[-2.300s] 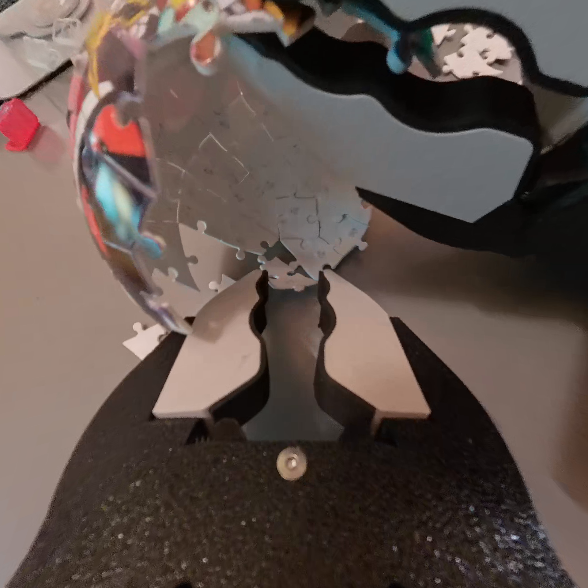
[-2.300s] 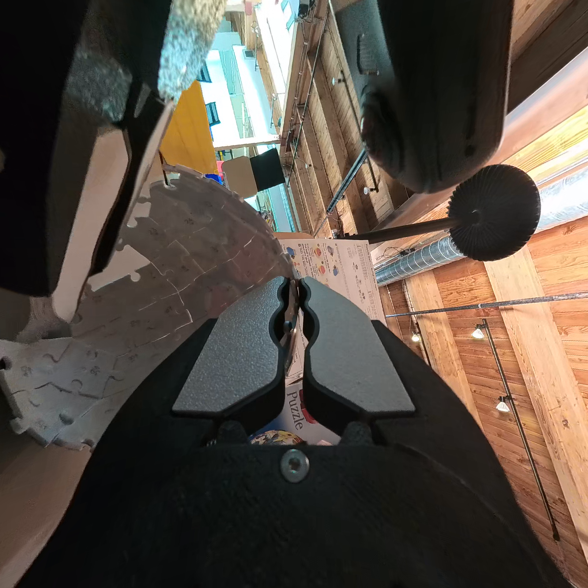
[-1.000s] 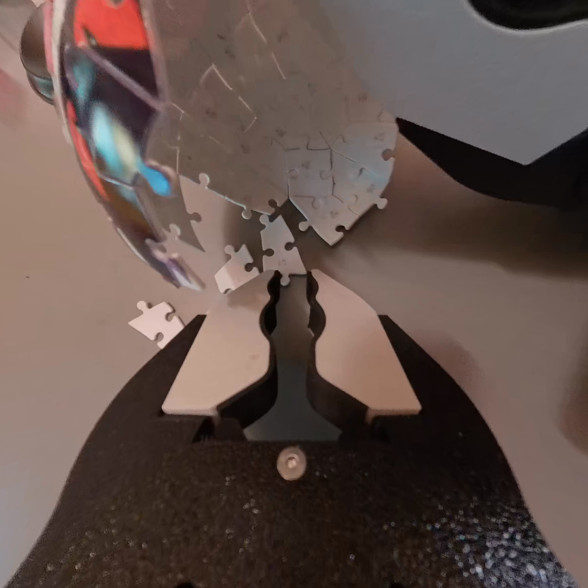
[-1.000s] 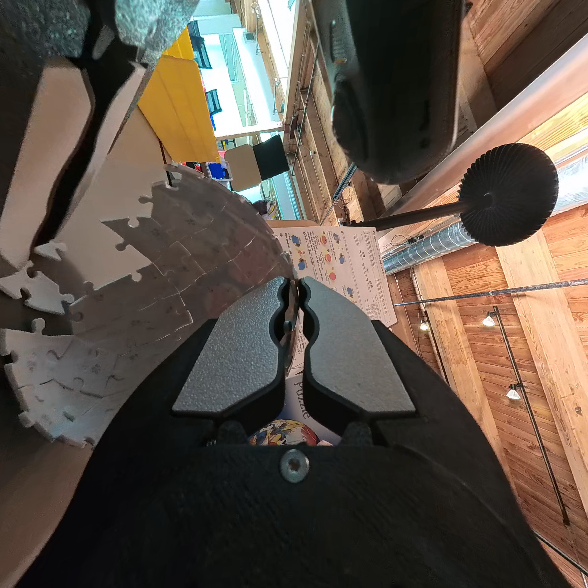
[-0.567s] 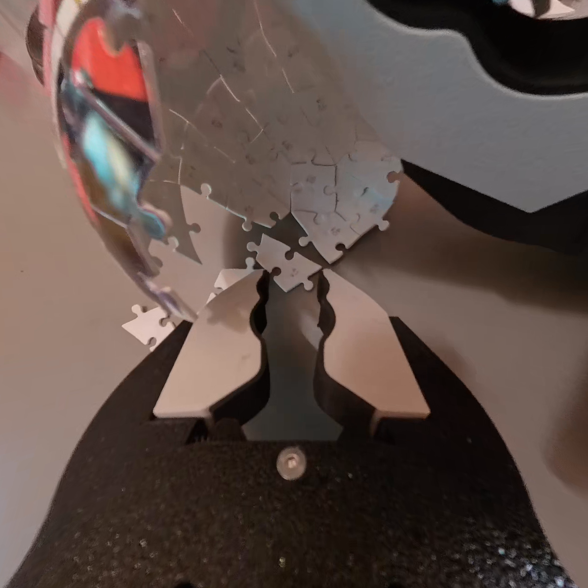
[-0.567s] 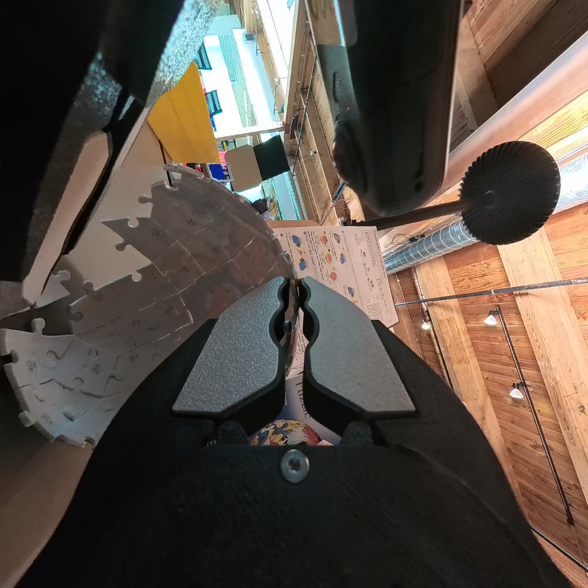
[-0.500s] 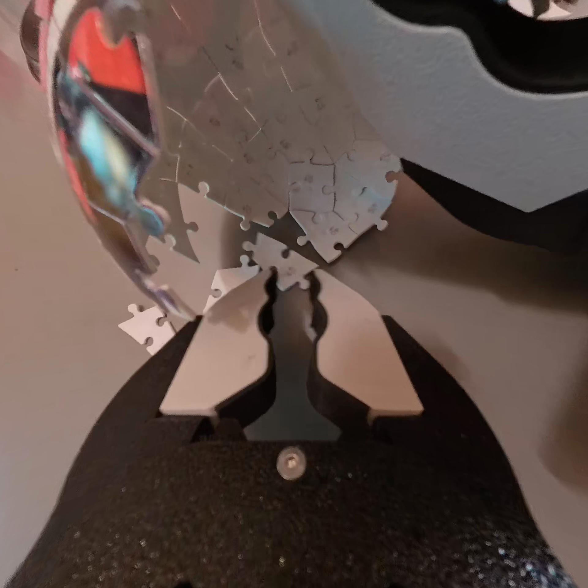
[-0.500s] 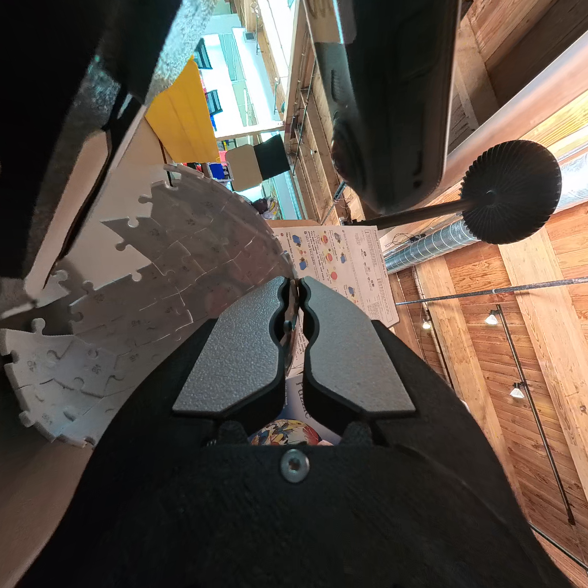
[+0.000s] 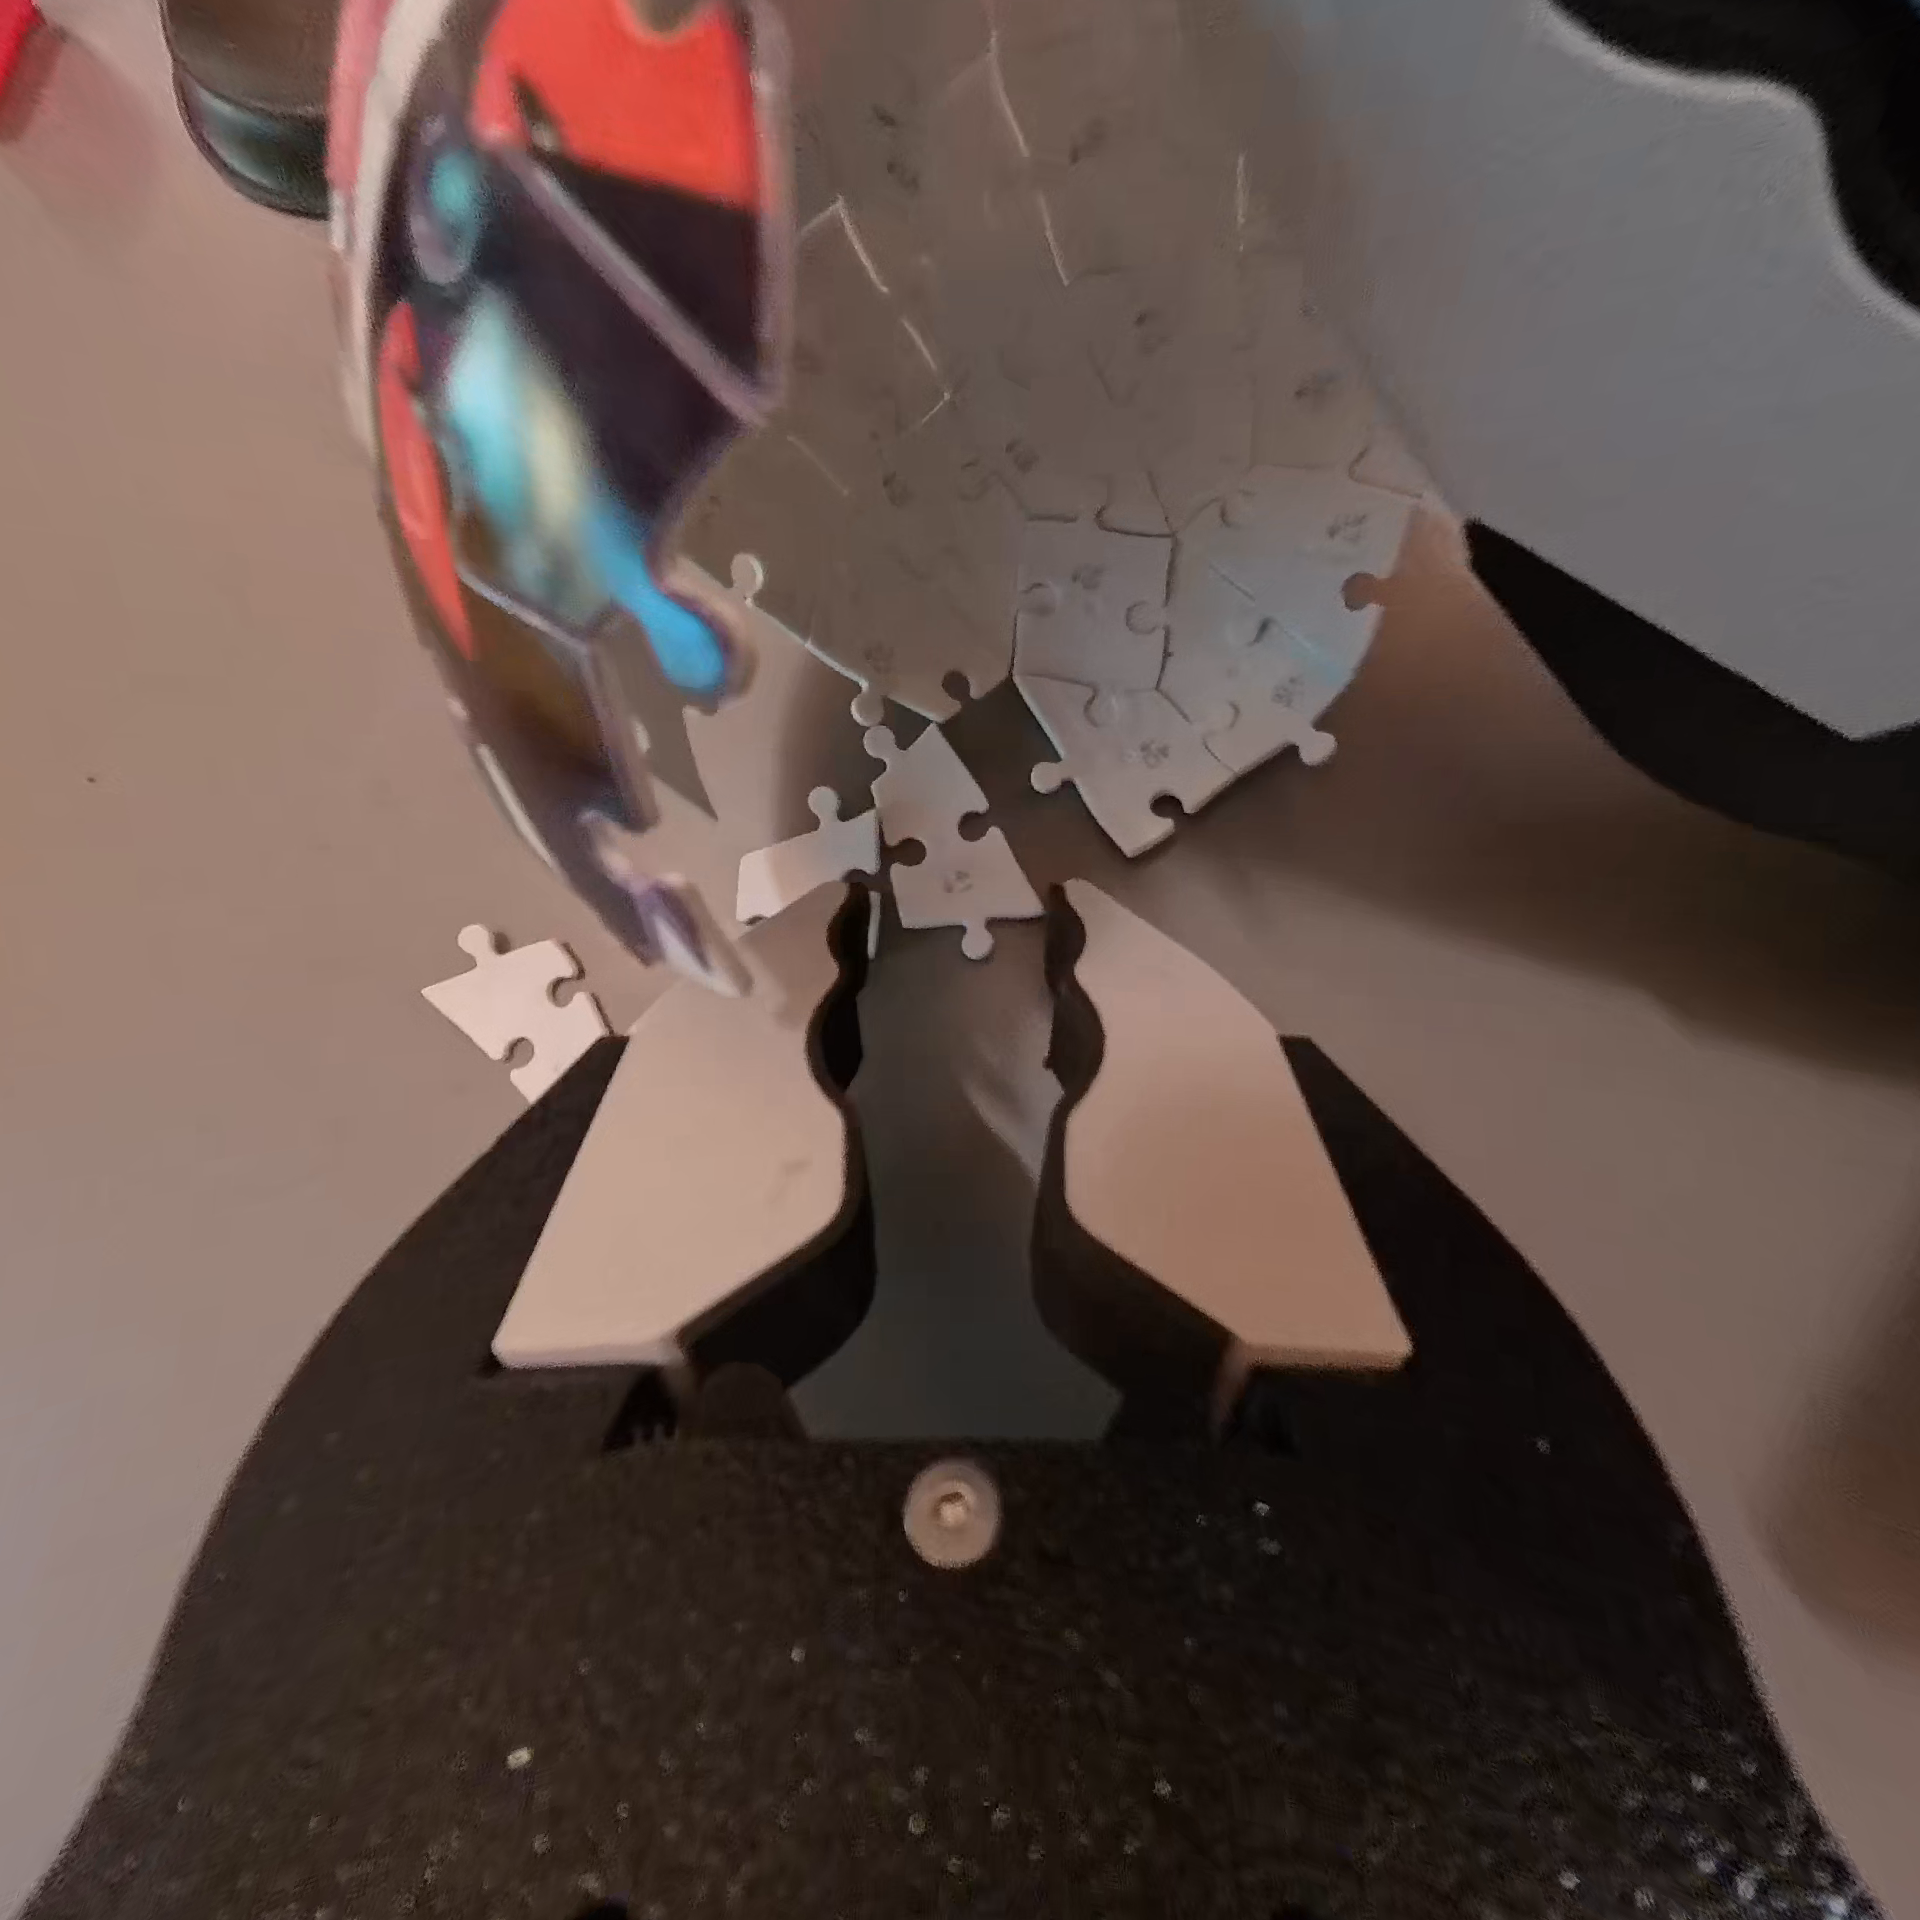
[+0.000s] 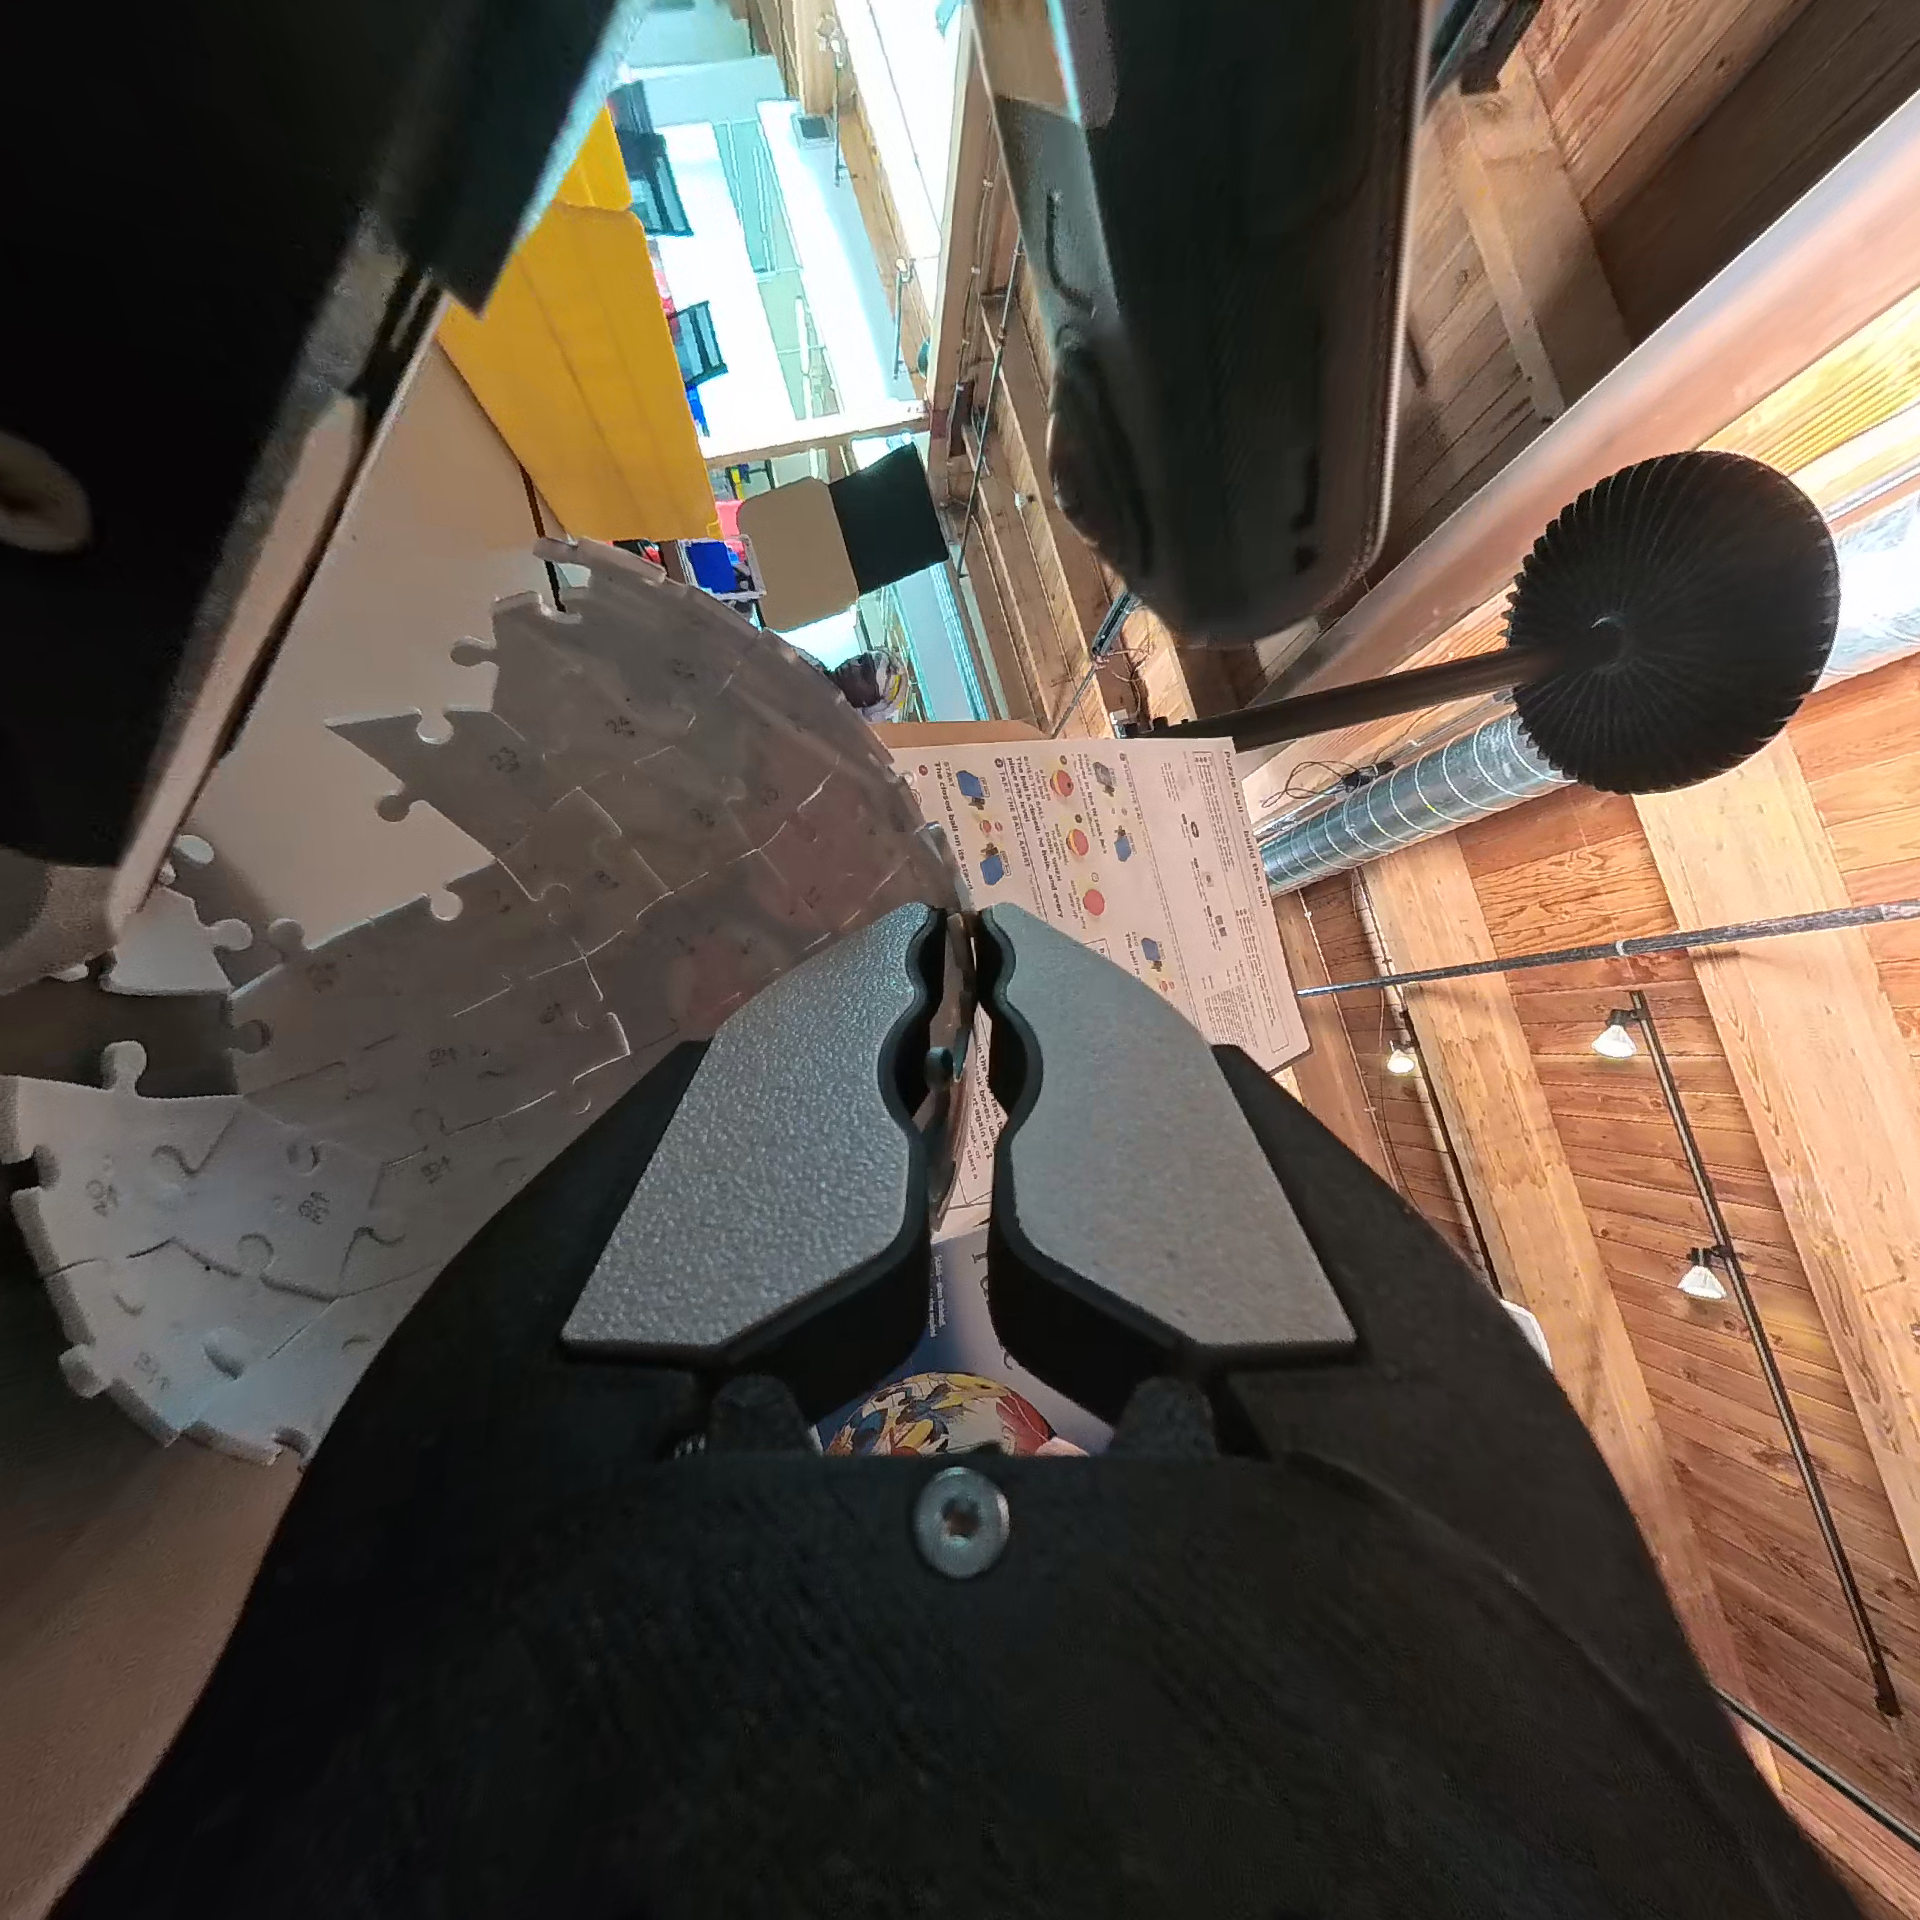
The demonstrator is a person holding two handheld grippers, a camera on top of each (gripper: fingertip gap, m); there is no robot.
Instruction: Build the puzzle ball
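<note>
The half-built puzzle ball (image 9: 1039,416) shows its grey-white inside and a red, blue and black outer skin; it also fills the left of the right wrist view (image 10: 582,883). My right gripper (image 10: 961,925) is shut on the ball's rim, seen edge-on between its fingers, and one of its pale fingers (image 9: 1610,364) shows in the left wrist view. My left gripper (image 9: 961,909) is below the ball's open lower edge. Its jaws stand apart, and a loose white puzzle piece (image 9: 945,842) sits at the tips, a small gap from the ball. That piece also shows in the right wrist view (image 10: 166,940).
Two more white pieces (image 9: 509,1008) (image 9: 805,862) lie on the tan table (image 9: 208,727). A dark round stand (image 9: 239,135) is at the far left. An instruction sheet (image 10: 1122,883), a puzzle box (image 10: 935,1403) and a black disc on a rod (image 10: 1662,623) are behind. Across from one pair of fingers to the other is roughly 12 cm.
My left jaws have widened from half a second ago, and the piece at their tips has turned upright. The ball has shifted right and up. The right gripper's hold is unchanged.
</note>
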